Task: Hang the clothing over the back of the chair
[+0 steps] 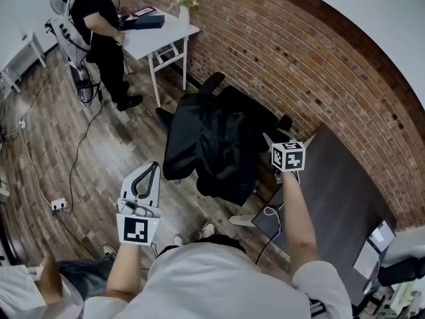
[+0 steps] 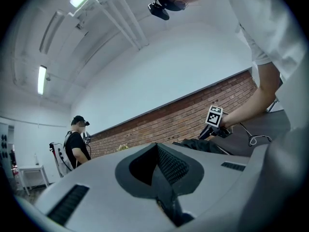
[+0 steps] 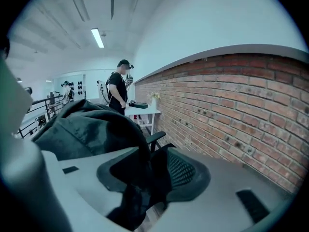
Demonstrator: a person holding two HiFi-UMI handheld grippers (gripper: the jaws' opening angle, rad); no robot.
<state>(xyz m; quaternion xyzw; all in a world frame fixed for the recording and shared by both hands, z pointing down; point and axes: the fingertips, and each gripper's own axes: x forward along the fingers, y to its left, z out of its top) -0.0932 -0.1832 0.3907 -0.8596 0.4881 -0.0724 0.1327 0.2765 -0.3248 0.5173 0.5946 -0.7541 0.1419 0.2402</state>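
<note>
Right gripper [image 3: 152, 175]: jaws narrowed onto a fold of the black jacket [image 3: 87, 124], with cloth pinched between the pads. The bulk of the jacket lies draped over the chair [image 1: 214, 80], just ahead and left of these jaws. Brick wall [image 3: 231, 105] stands to their right. Left gripper [image 2: 155, 170]: jaws together, nothing between them, well apart from the jacket.

Person in black [image 1: 98, 18] at white table [image 1: 159, 38], flower vase [image 1: 185, 6], brick wall [image 1: 299, 65], wood floor [image 1: 46, 158], dark desk [image 1: 335, 185].
</note>
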